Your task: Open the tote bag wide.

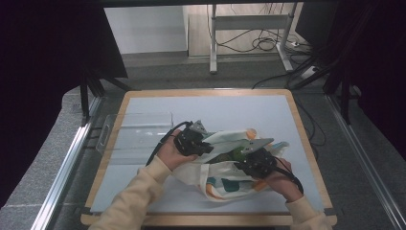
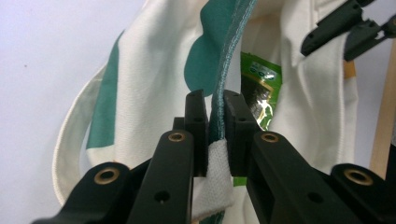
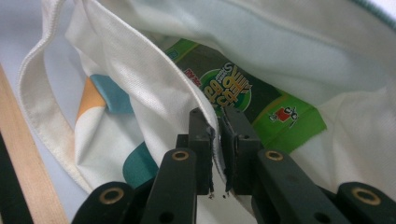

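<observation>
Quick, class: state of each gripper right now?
Left gripper: closed on the cloth bag's teal-edged rim.
Right gripper: closed on the bag's opposite rim.

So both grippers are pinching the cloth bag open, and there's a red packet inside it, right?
Not quite: the packet inside is green, as the right gripper view shows. The rest holds: the left gripper and right gripper each pinch the cloth bag at its edge.
</observation>
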